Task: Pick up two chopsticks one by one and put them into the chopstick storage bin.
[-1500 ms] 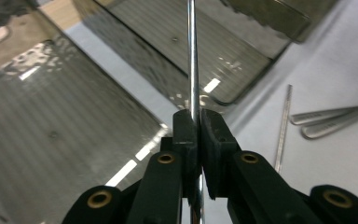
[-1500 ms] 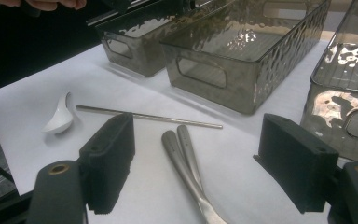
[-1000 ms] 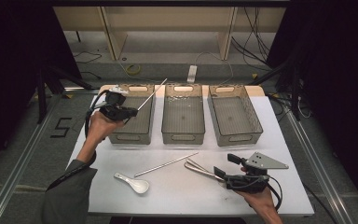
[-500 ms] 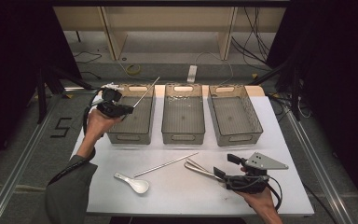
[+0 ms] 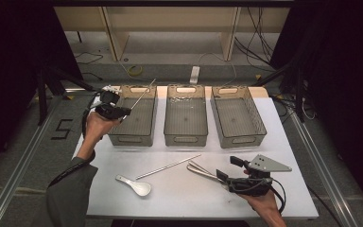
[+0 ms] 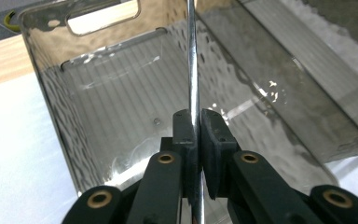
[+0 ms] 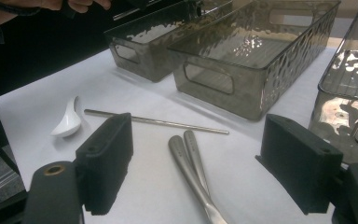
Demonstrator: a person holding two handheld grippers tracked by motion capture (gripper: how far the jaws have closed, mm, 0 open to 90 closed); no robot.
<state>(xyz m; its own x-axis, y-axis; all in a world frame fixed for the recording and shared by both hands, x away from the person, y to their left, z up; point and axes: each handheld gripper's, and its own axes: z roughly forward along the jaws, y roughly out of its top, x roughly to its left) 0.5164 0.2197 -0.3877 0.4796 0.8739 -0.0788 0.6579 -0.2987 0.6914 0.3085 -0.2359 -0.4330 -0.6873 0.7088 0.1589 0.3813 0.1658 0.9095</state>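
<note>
White table: a metal rod is clamped by the left gripper over the far-left bin, probably for dropping in; the right gripper is held agape.

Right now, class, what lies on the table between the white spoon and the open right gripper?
In the high view, a metal rod and two metal handles lie between the white spoon and the right gripper.

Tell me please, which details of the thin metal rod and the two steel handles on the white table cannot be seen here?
- Thin shiny metal rod: in the left gripper view the top edge cuts off its far end, and the left gripper hides its near end.
- Two flat steel handles: in the right gripper view the bottom edge cuts off their working ends; in the high view the right gripper covers them.
</note>
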